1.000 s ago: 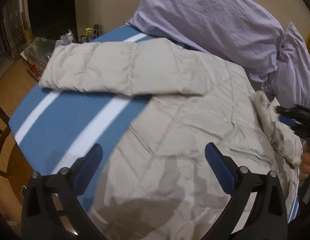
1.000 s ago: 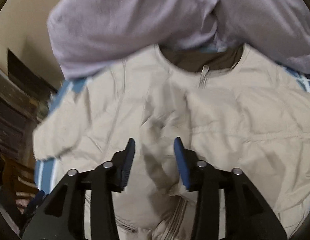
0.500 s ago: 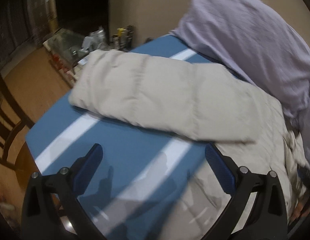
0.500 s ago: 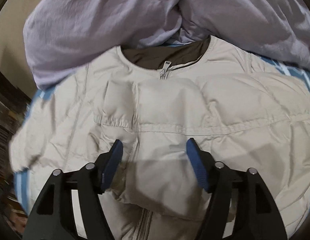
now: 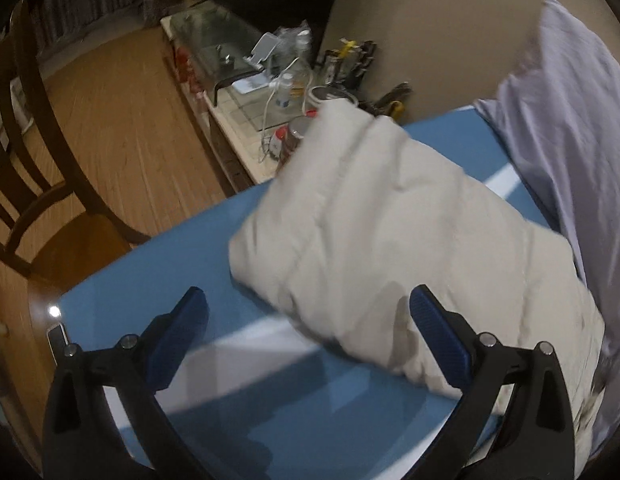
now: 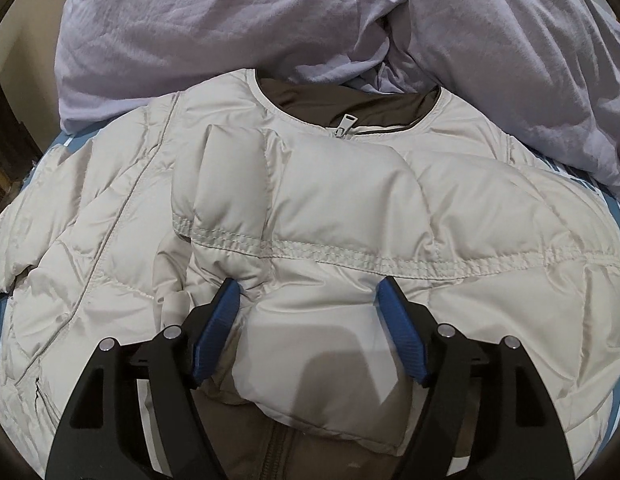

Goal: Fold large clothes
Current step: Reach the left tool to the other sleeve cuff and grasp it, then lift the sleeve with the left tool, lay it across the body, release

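Note:
A cream quilted puffer jacket (image 6: 350, 208) lies front up on a blue cloth with white stripes. Its right sleeve is folded across the chest, cuff near the zipper pull (image 6: 345, 124). My right gripper (image 6: 310, 320) is open and empty, jaws just above the folded sleeve. In the left wrist view the jacket's other sleeve (image 5: 374, 232) lies stretched out toward the table edge. My left gripper (image 5: 306, 332) is wide open and empty, low over the blue cloth (image 5: 182, 264), with the right fingertip (image 5: 434, 320) at the sleeve's near edge.
A crumpled lavender sheet (image 6: 270, 20) is heaped behind the jacket's collar; it also shows in the left wrist view (image 5: 566, 120). A dark wooden chair (image 5: 42, 184) stands left of the table. A low cluttered shelf (image 5: 270, 76) with bottles and cables lies beyond the sleeve.
My right gripper opened and let the folded sleeve rest on the chest. My left gripper swung left, from over the jacket body to the outstretched sleeve and table edge.

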Action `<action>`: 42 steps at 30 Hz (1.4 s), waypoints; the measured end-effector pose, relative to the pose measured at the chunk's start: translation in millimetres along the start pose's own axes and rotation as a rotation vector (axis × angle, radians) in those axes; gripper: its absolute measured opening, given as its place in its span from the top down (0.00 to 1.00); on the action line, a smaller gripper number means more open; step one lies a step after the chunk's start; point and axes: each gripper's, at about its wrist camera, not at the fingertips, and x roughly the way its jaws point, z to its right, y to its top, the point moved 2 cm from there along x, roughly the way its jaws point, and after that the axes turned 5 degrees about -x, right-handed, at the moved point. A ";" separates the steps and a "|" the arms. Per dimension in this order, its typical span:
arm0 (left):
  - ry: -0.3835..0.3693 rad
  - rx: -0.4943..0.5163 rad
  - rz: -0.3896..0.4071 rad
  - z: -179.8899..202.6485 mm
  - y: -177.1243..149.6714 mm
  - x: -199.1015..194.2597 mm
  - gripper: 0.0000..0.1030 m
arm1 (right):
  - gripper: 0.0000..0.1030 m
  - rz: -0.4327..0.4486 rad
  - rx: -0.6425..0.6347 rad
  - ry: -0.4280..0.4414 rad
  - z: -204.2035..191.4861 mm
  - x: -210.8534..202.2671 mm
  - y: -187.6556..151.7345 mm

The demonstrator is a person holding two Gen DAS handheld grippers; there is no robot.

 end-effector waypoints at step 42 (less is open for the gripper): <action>-0.593 0.367 0.163 194.1 -39.2 -172.5 0.79 | 0.19 -0.004 0.072 0.040 33.1 -49.6 -27.7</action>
